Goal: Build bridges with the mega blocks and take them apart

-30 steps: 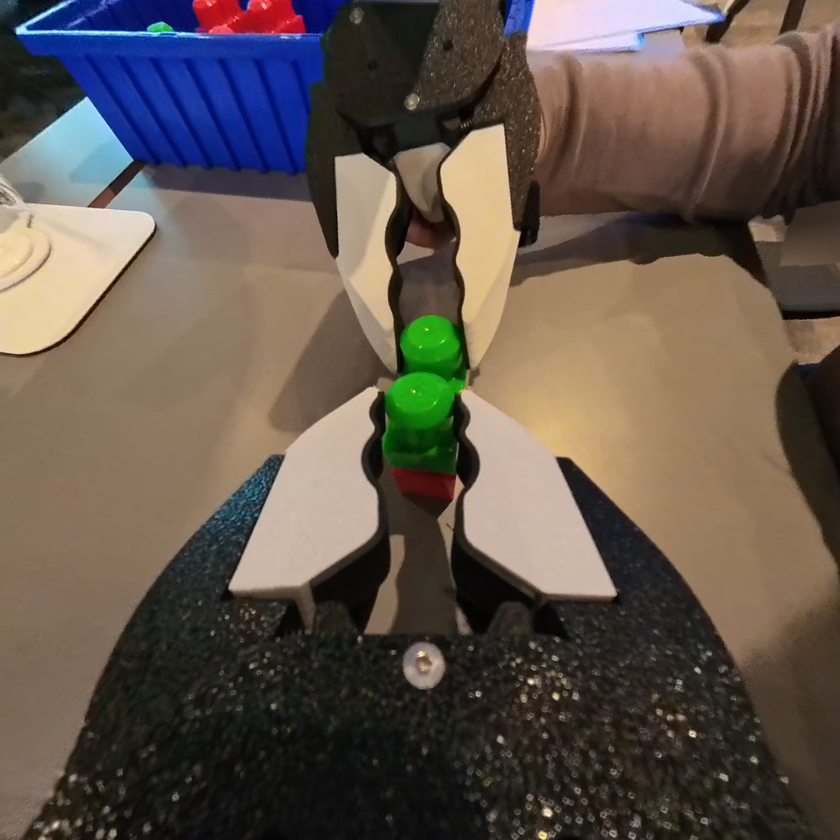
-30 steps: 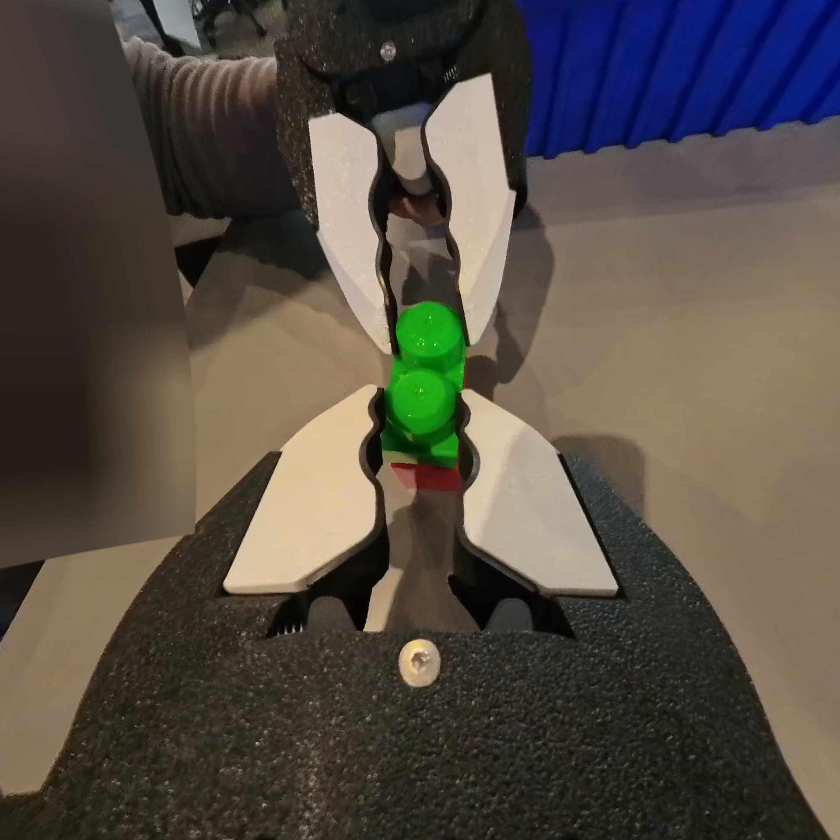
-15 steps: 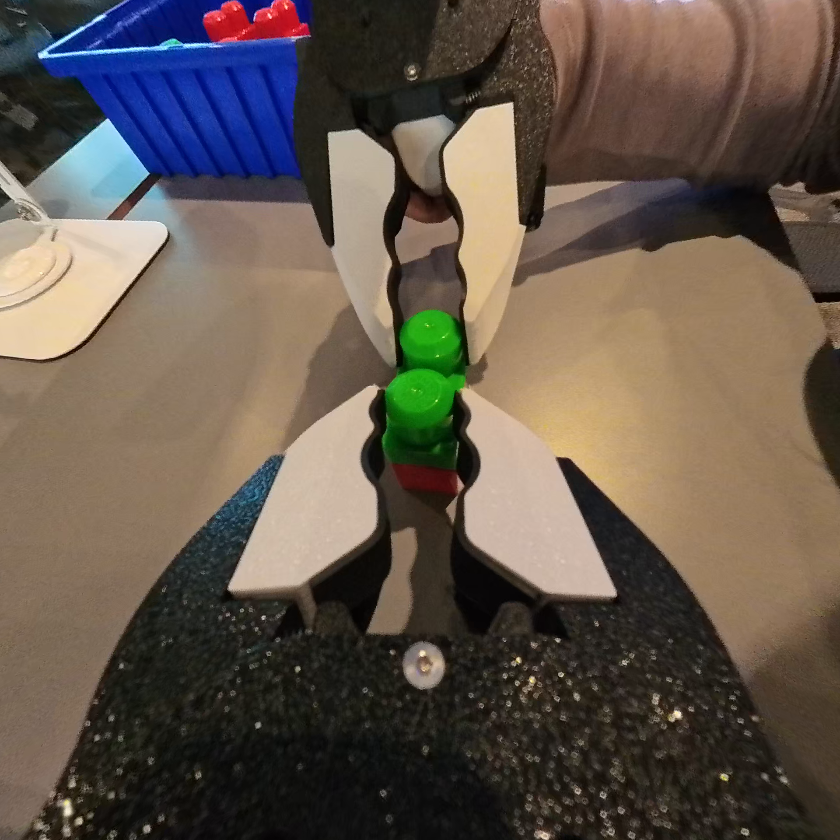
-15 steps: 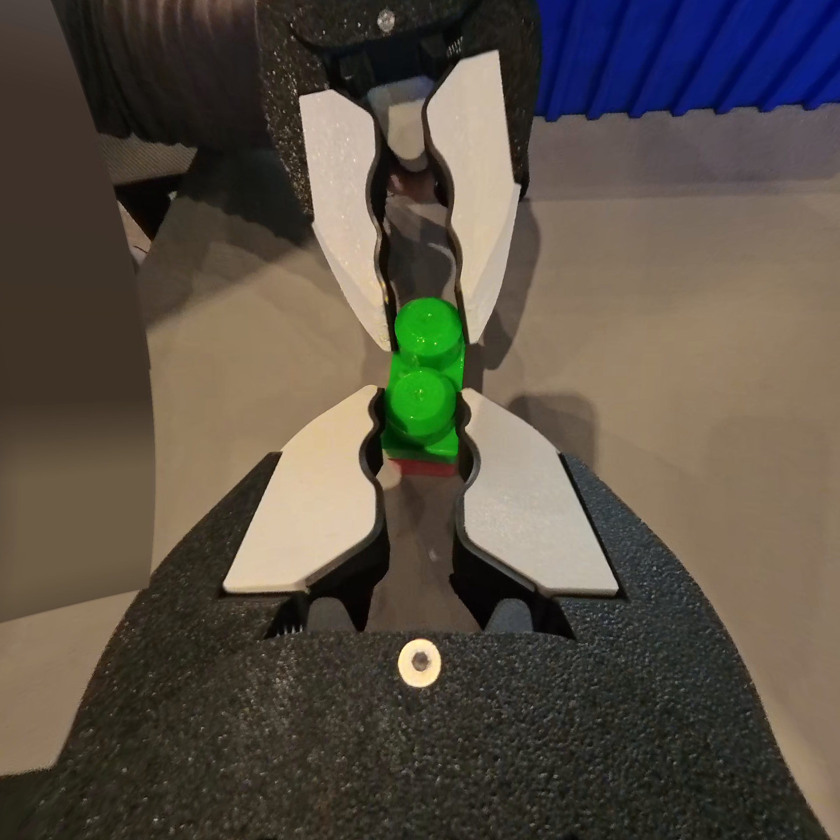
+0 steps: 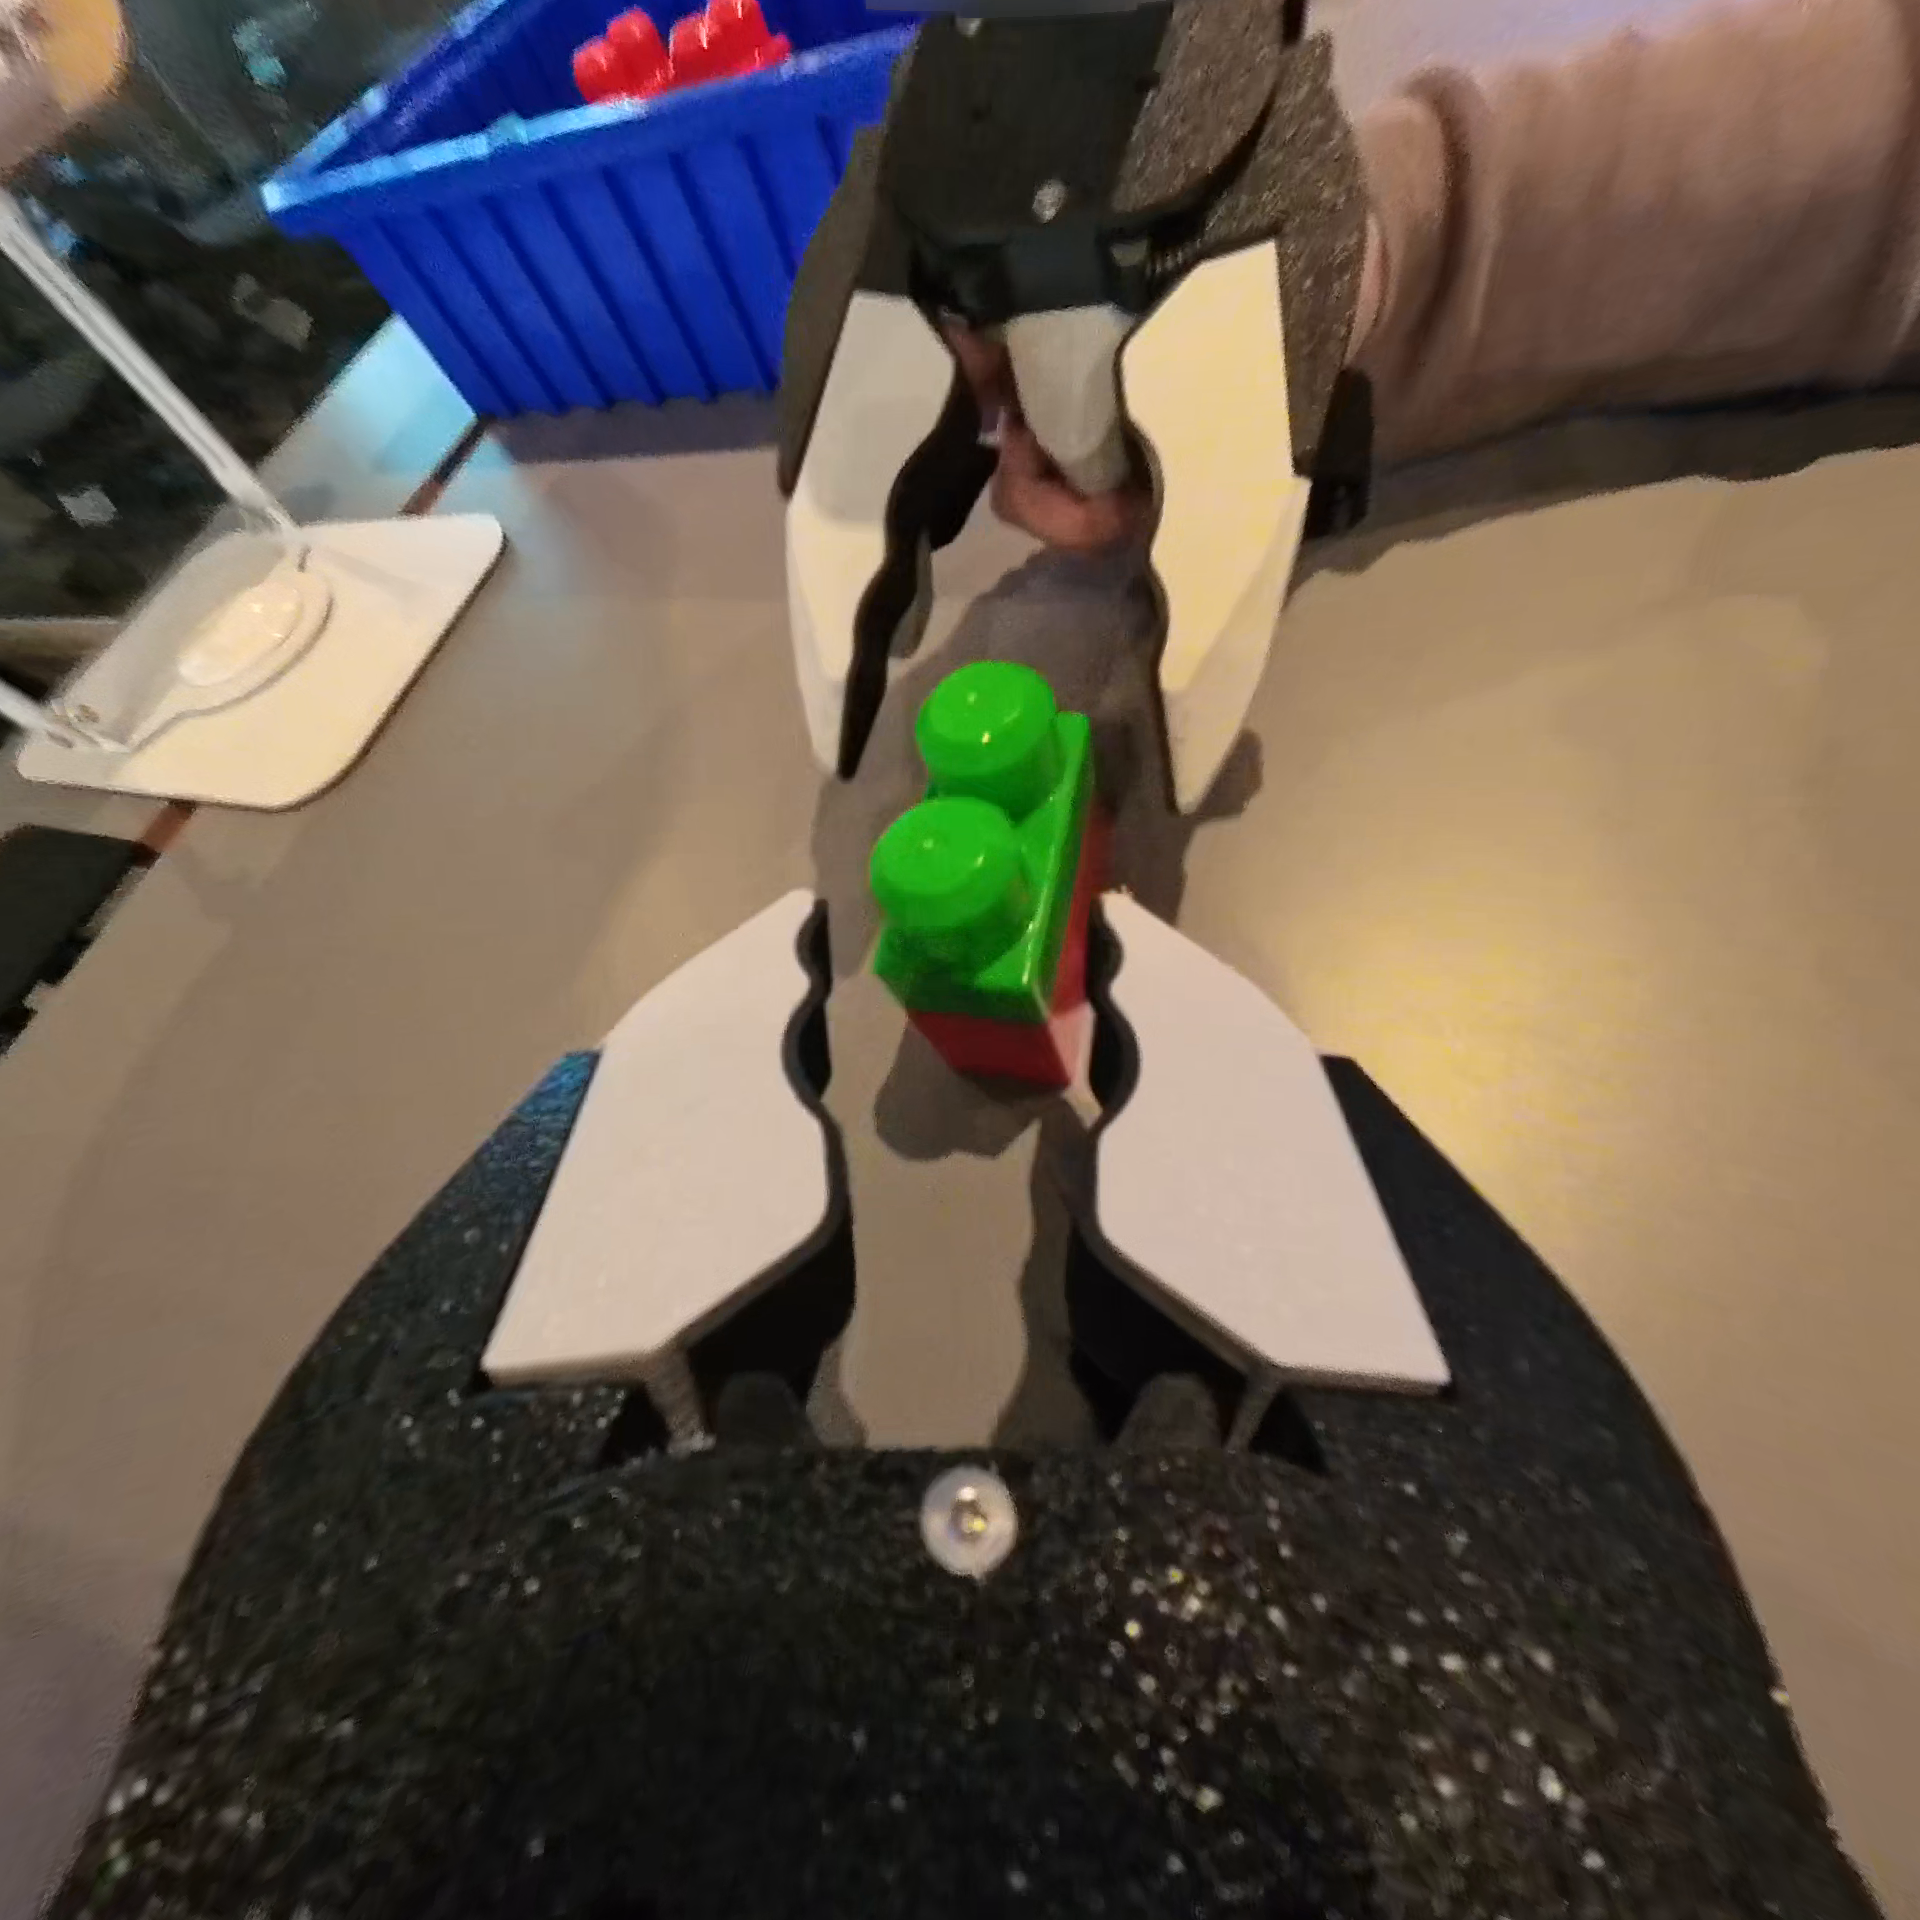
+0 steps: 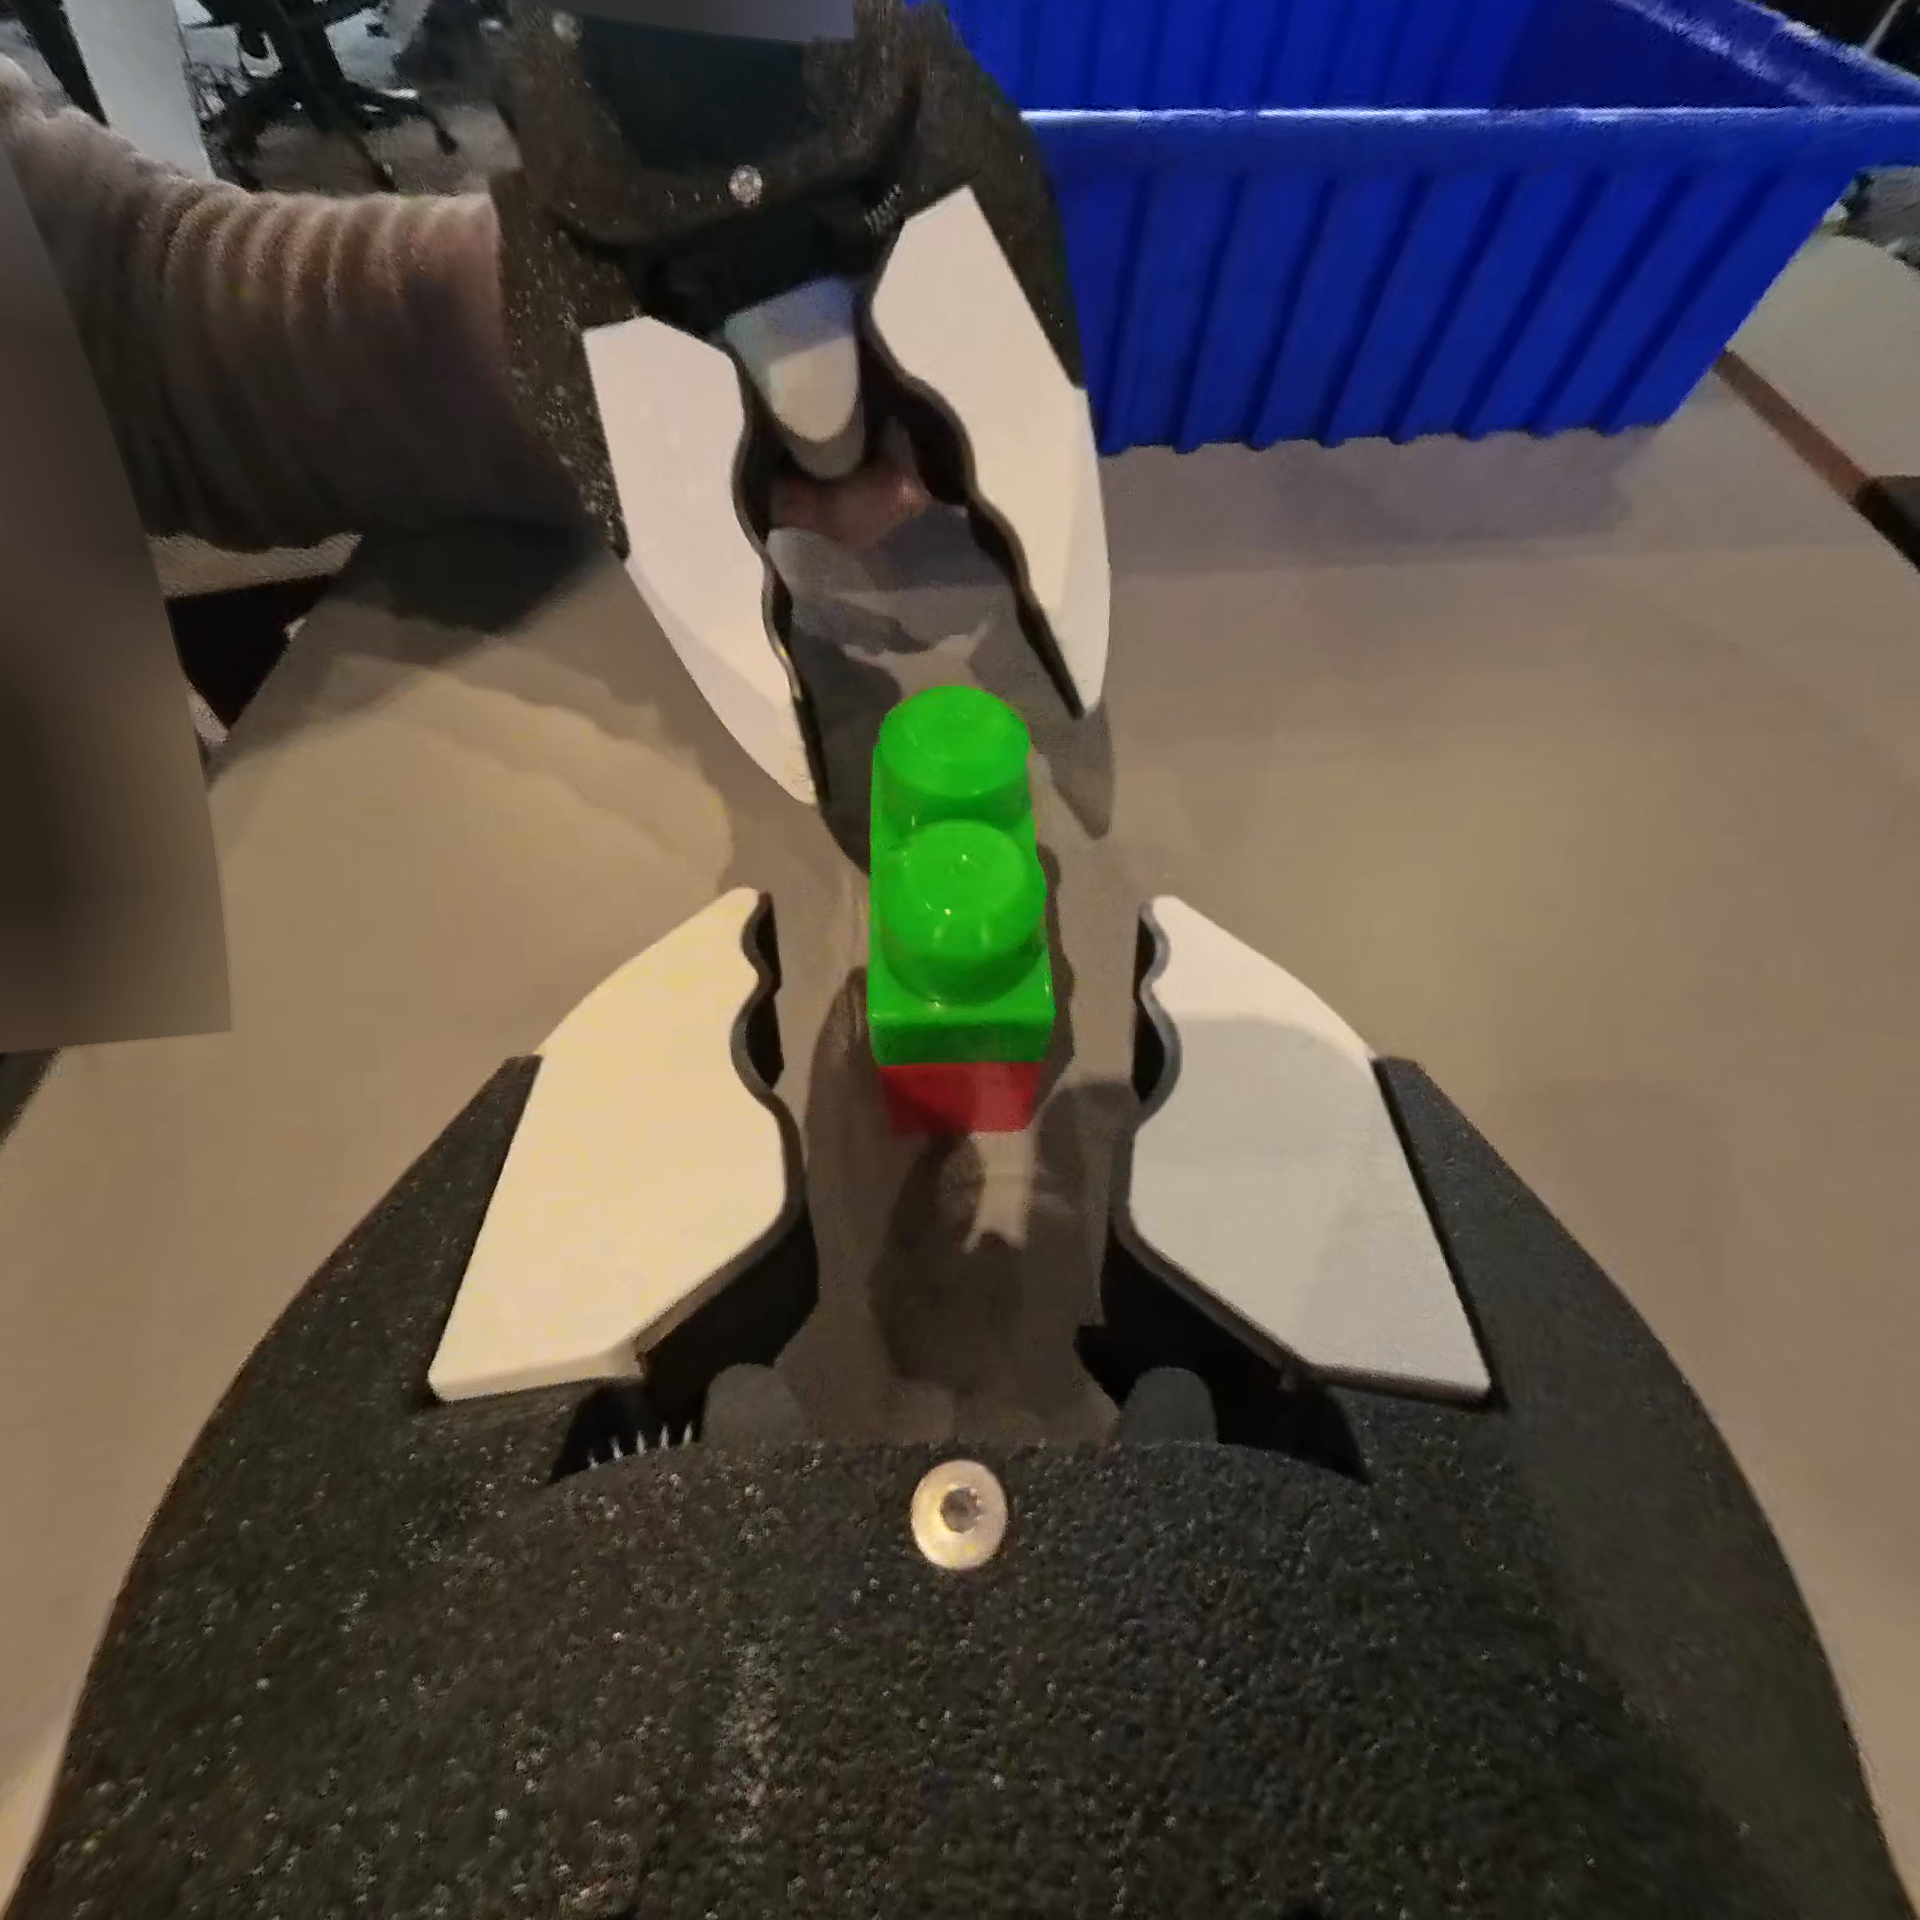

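A green two-stud block [image 5: 1039, 914] sits on a red block [image 5: 997, 1044], and the stack stands on the grey table [image 5: 1558, 831]. My left gripper [image 5: 961, 914] is open around the near end of the stack, whose right side is close to the right finger. My right gripper [image 5: 1008, 779] faces it from the far side, open around the far stud. In the right wrist view the green block [image 6: 956, 935] and the red block [image 6: 961, 1096] stand free between the wide-open fingers of my right gripper [image 6: 956, 904]. The left gripper [image 6: 940, 748] is open beyond them.
A blue ribbed bin [image 5: 623, 239] with red blocks [image 5: 675, 52] stands at the back left, and it also shows in the right wrist view [image 6: 1403, 260]. A white base with a clear stand [image 5: 281, 644] is on the left. A person's sleeves [image 5: 1610, 239] [image 6: 260, 343] reach in behind the grippers. My left and right fingertips are right by each other.
Both grippers were shut on the green block and have opened. The stack now stands on the table by itself. Both cameras have shifted a little.
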The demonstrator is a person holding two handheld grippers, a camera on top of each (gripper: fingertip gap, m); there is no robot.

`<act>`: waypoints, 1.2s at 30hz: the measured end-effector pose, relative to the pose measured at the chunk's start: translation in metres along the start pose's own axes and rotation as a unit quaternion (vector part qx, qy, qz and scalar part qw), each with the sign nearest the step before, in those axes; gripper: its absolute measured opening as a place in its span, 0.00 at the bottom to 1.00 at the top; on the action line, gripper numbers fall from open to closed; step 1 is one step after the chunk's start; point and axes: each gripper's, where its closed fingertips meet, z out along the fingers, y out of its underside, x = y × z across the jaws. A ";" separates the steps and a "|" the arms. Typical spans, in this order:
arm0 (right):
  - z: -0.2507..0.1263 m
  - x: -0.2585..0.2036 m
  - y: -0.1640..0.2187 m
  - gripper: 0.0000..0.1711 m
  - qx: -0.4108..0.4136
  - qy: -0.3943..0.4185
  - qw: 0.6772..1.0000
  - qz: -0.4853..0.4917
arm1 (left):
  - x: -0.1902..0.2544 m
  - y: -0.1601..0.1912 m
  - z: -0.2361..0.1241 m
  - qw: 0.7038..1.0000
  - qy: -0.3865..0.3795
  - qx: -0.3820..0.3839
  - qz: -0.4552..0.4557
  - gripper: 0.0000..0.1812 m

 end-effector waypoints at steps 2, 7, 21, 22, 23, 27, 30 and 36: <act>-0.002 0.000 -0.003 0.35 0.018 0.000 1.000 0.006 | 0.000 0.009 -0.001 0.999 0.021 -0.014 -0.032 0.32; -0.003 0.004 0.025 0.32 -0.071 0.011 0.997 0.017 | 0.004 0.024 0.005 0.996 0.055 -0.040 -0.054 0.33; 0.002 0.000 0.042 0.20 -0.116 0.000 0.992 0.037 | 0.009 0.044 0.024 0.991 0.053 -0.112 -0.058 0.20; 0.002 -0.001 0.041 0.20 -0.117 0.000 0.992 0.041 | 0.009 0.044 0.024 0.990 0.049 -0.117 -0.061 0.20; 0.002 -0.001 0.041 0.20 -0.117 0.002 0.992 0.046 | 0.009 0.044 0.023 0.989 0.045 -0.121 -0.067 0.20; 0.003 -0.001 0.042 0.20 -0.114 0.004 0.992 0.056 | 0.009 0.044 0.023 0.987 0.029 -0.137 -0.078 0.20; 0.003 -0.001 0.041 0.20 -0.110 0.007 0.992 0.063 | 0.009 0.045 0.022 0.985 0.026 -0.146 -0.086 0.20; 0.007 -0.003 0.037 0.25 -0.090 -0.012 0.993 0.079 | 0.011 0.044 0.022 0.988 0.039 -0.132 -0.075 0.20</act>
